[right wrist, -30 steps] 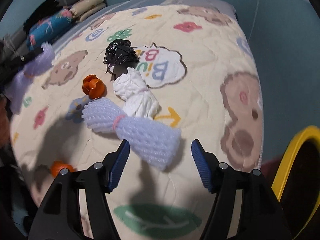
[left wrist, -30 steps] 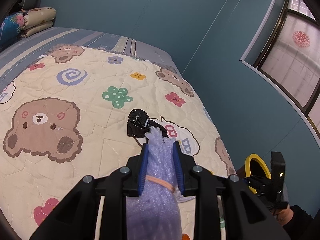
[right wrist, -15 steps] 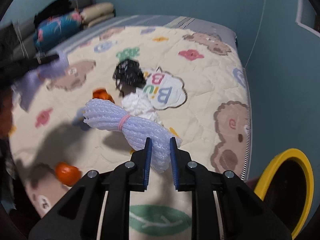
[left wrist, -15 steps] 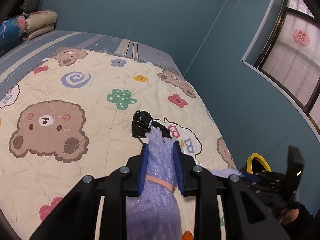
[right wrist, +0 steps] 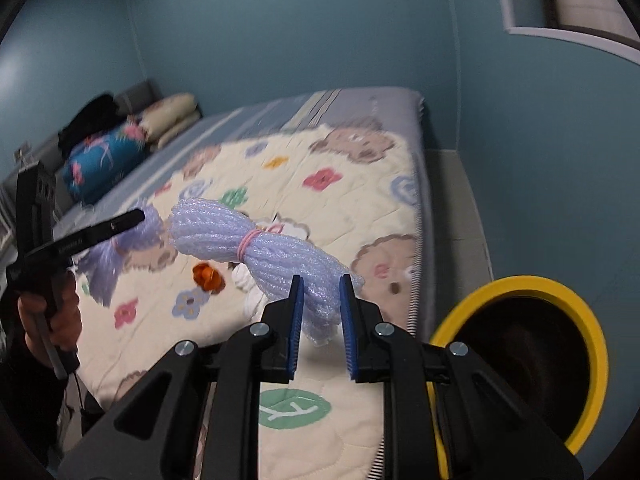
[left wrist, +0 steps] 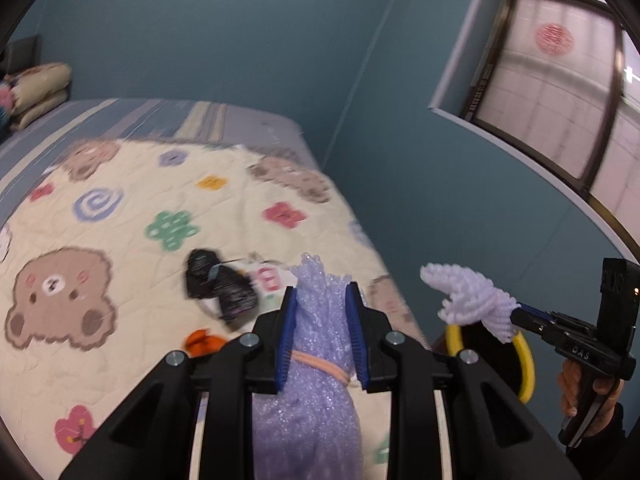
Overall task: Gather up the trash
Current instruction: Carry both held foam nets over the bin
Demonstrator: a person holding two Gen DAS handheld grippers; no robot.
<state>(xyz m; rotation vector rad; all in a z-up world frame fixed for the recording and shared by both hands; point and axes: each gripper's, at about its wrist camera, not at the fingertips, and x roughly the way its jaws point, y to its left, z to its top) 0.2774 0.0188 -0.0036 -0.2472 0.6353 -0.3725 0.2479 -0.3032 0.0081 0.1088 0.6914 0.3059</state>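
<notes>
The left tool [left wrist: 321,300] grips a purple foam bundle [left wrist: 316,368]; the right tool [right wrist: 322,300] clamps a pale foam bundle [right wrist: 256,248] beside the yellow-rimmed bin [right wrist: 560,292].

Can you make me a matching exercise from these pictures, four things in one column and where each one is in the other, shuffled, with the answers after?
Things
1. purple foam bundle
2. white foam bundle
3. black bag
4. yellow bin

Places
A. on the floor beside the bed
B. lying on the bear quilt
C. clamped in the right gripper
D. clamped in the left gripper

Pairs: 1-D, 2-C, 3-B, 4-A
</notes>
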